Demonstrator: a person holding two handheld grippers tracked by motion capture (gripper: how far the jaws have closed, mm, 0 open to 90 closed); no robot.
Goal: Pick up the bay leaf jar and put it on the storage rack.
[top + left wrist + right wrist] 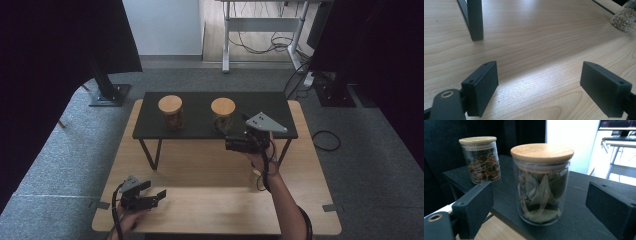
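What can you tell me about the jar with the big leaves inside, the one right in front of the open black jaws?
The leaf jar is a clear glass cylinder with a flat, round, light wooden lid closing it, a pale ring just under the lid. Inside are dried greenish-brown leaves, filling it loosely. It stands upright near the front edge of the black shelf, right of the other jar in the high view. The right gripper faces it with open jaws on either side, touching nothing.

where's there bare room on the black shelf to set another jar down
The black shelf is bare at its left end, left of the jar of reddish bits, in the gap between that jar and the jar of leaves, and along its front edge. It is crowded at the right, where the open right gripper faces the jar of leaves.
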